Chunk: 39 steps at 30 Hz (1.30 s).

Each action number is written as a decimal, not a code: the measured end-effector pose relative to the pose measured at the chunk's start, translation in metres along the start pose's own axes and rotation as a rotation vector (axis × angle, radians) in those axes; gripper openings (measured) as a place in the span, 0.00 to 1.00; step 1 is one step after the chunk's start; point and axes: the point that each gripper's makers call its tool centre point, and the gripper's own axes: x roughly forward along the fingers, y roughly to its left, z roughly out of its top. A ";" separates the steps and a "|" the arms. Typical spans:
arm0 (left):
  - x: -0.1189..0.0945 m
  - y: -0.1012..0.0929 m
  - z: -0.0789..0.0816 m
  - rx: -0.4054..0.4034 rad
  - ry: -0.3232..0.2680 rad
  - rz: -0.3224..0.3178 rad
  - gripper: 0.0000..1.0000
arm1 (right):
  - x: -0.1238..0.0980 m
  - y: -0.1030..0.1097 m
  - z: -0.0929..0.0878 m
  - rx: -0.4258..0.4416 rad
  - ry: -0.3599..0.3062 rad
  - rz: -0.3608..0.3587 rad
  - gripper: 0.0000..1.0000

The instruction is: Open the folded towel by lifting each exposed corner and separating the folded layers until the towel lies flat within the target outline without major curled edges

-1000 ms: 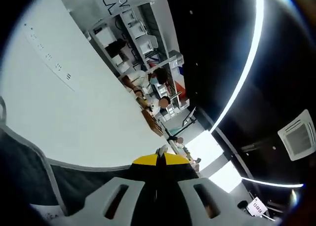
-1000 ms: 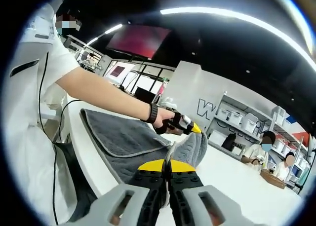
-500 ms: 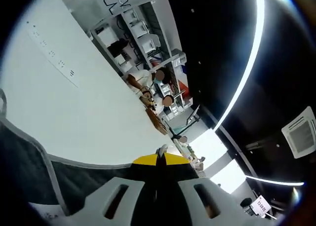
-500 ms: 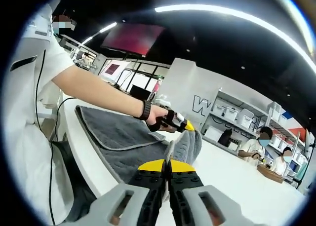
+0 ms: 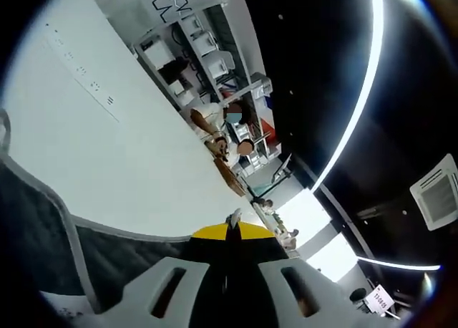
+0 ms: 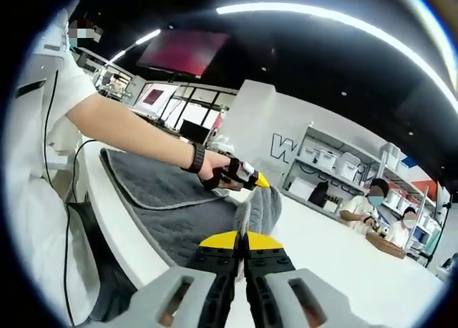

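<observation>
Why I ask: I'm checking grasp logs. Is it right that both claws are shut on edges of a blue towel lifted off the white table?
Not quite: the towel is grey, not blue, as the right gripper view shows. The rest stands: the left claw and the right claw are shut on edges of it, lifted above the white table.

Both views low over the white table [image 6: 343, 260], sharing its distant shelving [image 5: 197, 45].

Your towel [image 6: 168, 199] is dark grey with a paler grey border, your desk [image 6: 343, 260] white, and each tool [image 6: 242, 239] yellow-tipped over black.
</observation>
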 end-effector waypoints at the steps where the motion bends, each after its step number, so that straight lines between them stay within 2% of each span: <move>1: 0.000 0.001 0.000 -0.002 0.000 0.004 0.01 | 0.000 0.000 0.000 -0.001 -0.001 -0.003 0.00; 4: 0.001 0.002 0.001 0.032 -0.019 0.020 0.01 | -0.001 -0.004 -0.006 -0.004 0.023 -0.021 0.00; 8: 0.006 0.001 -0.002 0.009 -0.011 0.007 0.01 | -0.002 -0.005 -0.009 -0.013 0.036 -0.018 0.00; 17: 0.012 0.001 -0.008 0.026 -0.008 0.008 0.01 | -0.007 -0.013 -0.017 0.005 0.053 -0.043 0.00; 24: 0.009 -0.008 -0.018 0.018 -0.013 -0.004 0.01 | -0.012 -0.017 -0.021 0.006 0.066 -0.058 0.00; 28: 0.009 -0.019 -0.026 0.033 -0.011 -0.033 0.01 | -0.015 -0.020 -0.025 0.013 0.070 -0.071 0.00; 31: 0.008 -0.019 -0.028 0.033 -0.012 -0.021 0.02 | -0.015 -0.020 -0.027 0.019 0.074 -0.073 0.00; 39: 0.018 -0.030 -0.035 0.042 -0.007 -0.042 0.02 | -0.016 -0.022 -0.029 0.019 0.076 -0.085 0.00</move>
